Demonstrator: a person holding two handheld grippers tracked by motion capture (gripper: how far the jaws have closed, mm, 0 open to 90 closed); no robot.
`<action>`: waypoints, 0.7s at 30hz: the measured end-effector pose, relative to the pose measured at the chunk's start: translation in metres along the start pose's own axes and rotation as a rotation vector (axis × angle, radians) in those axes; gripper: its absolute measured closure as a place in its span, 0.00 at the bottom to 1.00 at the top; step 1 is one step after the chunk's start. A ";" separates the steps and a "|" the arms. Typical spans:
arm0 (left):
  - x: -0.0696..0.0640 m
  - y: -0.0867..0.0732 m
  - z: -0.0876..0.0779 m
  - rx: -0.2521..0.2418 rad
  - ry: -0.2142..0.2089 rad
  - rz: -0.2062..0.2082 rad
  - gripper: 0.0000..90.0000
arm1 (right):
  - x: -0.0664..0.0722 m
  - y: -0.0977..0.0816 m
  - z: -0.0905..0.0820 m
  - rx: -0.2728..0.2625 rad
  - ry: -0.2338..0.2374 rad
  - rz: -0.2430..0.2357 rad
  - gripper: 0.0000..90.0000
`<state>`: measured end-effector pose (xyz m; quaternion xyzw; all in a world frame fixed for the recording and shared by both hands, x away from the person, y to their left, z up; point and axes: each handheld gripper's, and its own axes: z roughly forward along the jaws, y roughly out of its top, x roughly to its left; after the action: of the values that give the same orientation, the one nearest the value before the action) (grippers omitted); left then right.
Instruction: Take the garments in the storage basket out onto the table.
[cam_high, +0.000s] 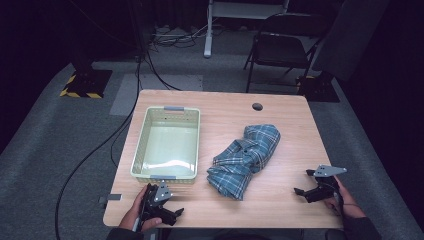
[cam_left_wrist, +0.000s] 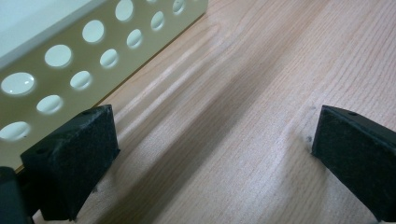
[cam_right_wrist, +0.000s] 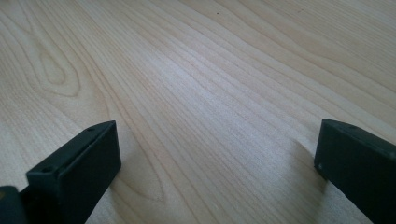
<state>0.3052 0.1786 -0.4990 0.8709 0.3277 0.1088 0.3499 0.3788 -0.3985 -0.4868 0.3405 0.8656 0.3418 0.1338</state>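
Left hand-held gripper sits low at the near edge of the bench, jaws spread wide with bare wood between them, just in front of the basket's near wall. Its own view has the perforated cream wall of that basket right beside one jaw, not touching as far as I can see. Right hand-held gripper is down by the near right corner, jaws also wide apart, clamped on nothing, plain wood grain between them. It lies well to the right of the basket. And between the two, just right of the basket, there's the shirt, blue plaid, crumpled in a heap on the bench, untouched by either gripper. The basket itself is a pale, hole-sided tub with grey handles at both ends.
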 end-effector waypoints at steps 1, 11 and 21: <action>0.000 0.000 0.000 0.000 0.000 0.000 0.00 | 0.000 0.000 0.000 0.000 0.000 0.000 0.00; 0.000 0.000 0.000 0.001 0.007 -0.007 0.00 | 0.000 0.000 0.000 0.000 0.000 0.000 0.00; 0.000 0.000 0.000 0.002 0.009 -0.009 0.00 | 0.000 0.000 0.000 0.000 0.000 0.000 0.00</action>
<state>0.3055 0.1790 -0.4989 0.8692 0.3331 0.1109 0.3481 0.3789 -0.3985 -0.4868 0.3405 0.8656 0.3419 0.1338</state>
